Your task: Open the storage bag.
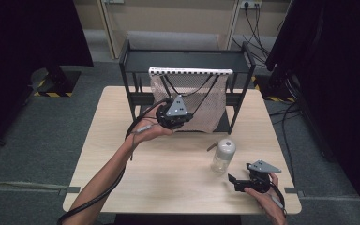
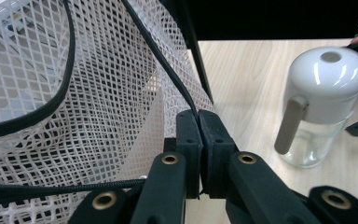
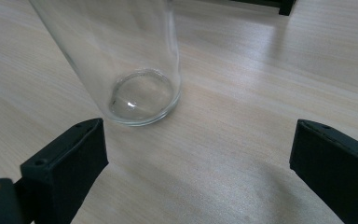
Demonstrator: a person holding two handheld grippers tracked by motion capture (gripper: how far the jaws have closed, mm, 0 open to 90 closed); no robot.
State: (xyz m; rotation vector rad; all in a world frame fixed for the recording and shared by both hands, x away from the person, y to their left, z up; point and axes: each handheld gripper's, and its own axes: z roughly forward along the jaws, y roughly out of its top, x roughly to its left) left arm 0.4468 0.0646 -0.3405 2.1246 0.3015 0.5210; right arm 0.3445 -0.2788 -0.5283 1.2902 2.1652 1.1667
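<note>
High view: a light wooden table carries a black metal rack at its far edge. A white mesh bag hangs from a white bar on the rack, with black cords running across its face. The left gripper, held in the person's left hand, is at the lower left part of the bag. A clear glass jar with a white domed lid stands upright on the table, to the right of centre. The right gripper, held in the right hand, sits low near the table's front right corner, just beside the jar and apart from it.

Left gripper view: the two jaws are pressed together with no gap, and a black cord runs down into the seam between them. It appears to be pinched there, though the contact point itself is hidden. The mesh bag hangs to the left. The jar stands on the table at the right; its white lid has a grey-beige side lever.

Right gripper view: the jaws stand wide apart and hold nothing. The base of the jar rests on the table ahead of the left jaw, outside the gap.
</note>
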